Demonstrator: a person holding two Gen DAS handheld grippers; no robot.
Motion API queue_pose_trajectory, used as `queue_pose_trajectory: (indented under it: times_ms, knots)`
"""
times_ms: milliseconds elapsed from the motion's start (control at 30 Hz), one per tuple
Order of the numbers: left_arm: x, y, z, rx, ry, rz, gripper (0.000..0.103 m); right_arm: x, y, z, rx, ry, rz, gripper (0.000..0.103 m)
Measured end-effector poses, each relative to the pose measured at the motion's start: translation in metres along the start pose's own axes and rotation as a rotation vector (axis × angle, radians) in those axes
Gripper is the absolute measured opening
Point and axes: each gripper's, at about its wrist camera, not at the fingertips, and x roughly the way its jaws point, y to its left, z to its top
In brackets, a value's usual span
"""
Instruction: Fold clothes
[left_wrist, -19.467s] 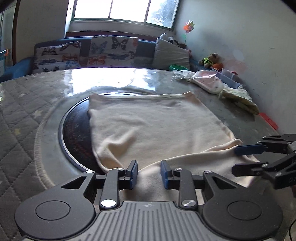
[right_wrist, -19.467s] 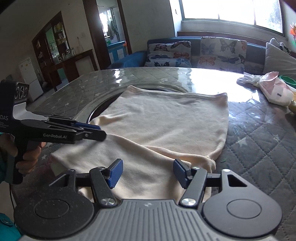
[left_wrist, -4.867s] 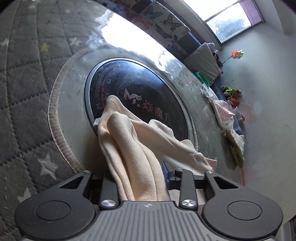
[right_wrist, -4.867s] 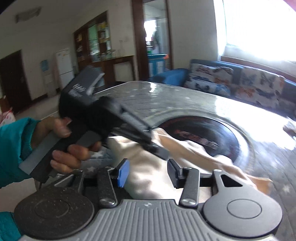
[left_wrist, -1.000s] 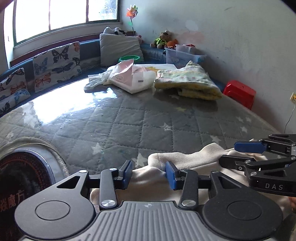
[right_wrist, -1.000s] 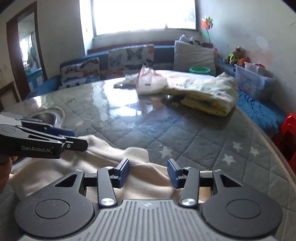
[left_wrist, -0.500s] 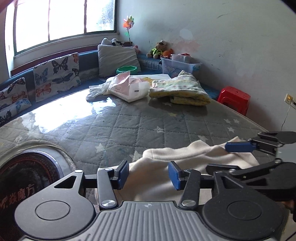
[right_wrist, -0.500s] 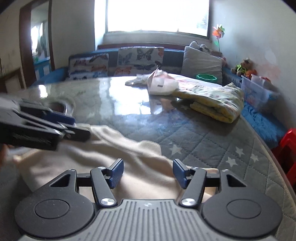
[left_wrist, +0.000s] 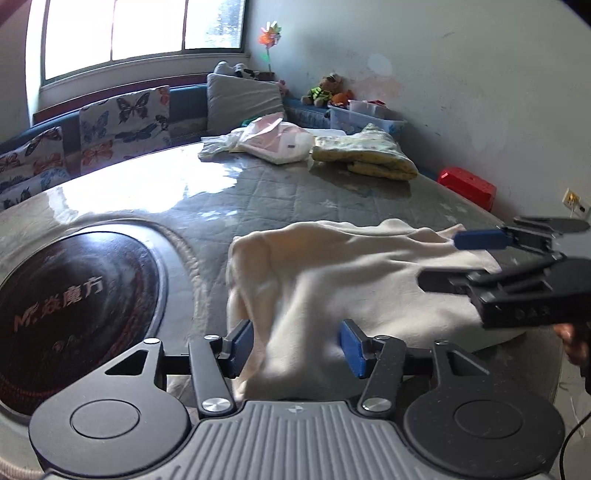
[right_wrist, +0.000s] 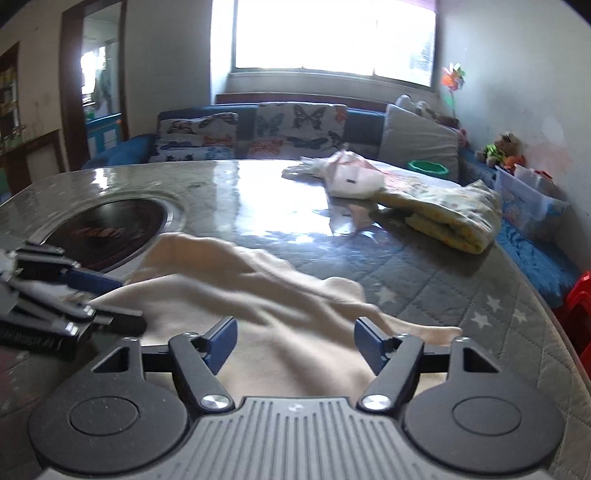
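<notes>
Now both the left hand-held gripper (left_wrist: 297, 343) and right hand-held gripper (right_wrist: 295, 343) are spread wide, holding nothing; pat the soft cream folded cloth (left_wrist: 351, 273) flat on the grey quilted surface (left_wrist: 295, 192).

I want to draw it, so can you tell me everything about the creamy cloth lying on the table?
The cream cloth looks like soft, thick knit fabric, plain with no pattern. It lies bunched and folded over itself in a rumpled heap, with rounded folds, on the grey quilted table cover, beside the dark round disc. The left gripper and right gripper hover open over its near edge; neither pinches it.
</notes>
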Motion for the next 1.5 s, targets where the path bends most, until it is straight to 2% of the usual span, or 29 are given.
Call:
queue_pose_trajectory:
  times_ms: [133,333,533,700,833,967,1000,1067,1200,1333,1500]
  knots:
    - [-0.008,0.008,-0.006,-0.035,-0.006,0.002,0.057,-0.014,0.011,-0.011,-0.021,0.0,0.018,0.076]
    - [-0.013,0.017,-0.002,-0.113,-0.032,0.009,0.055,-0.036,0.017,-0.026,-0.04,-0.004,0.002,0.079]
    - [0.003,0.036,0.004,-0.217,-0.011,0.008,0.033,-0.046,0.004,-0.038,0.029,0.012,-0.024,0.079]
    - [0.02,0.04,0.004,-0.215,0.011,0.028,0.016,-0.057,0.005,-0.044,0.034,-0.013,-0.011,0.079]
    - [0.026,0.041,0.004,-0.207,0.005,0.046,0.013,-0.051,0.003,-0.051,0.032,0.026,-0.009,0.079]
    - [0.027,0.042,0.006,-0.181,-0.012,0.081,0.013,-0.049,0.002,-0.059,0.007,0.026,-0.009,0.078]
    - [0.028,0.043,0.006,-0.169,-0.012,0.104,0.009,-0.048,0.003,-0.059,0.004,0.027,-0.011,0.078]
    - [0.032,0.048,0.005,-0.153,-0.002,0.151,0.008,-0.048,0.004,-0.059,-0.003,0.028,-0.013,0.079]
    - [0.018,0.068,0.005,-0.247,-0.007,0.054,0.008,-0.048,0.004,-0.059,-0.004,0.029,-0.014,0.079]
    - [0.001,0.065,0.006,-0.262,-0.014,-0.046,0.012,-0.047,0.003,-0.057,0.005,0.031,-0.007,0.083]
    - [0.01,0.049,0.006,-0.24,0.025,-0.055,0.023,-0.046,0.005,-0.057,0.004,0.029,-0.006,0.085]
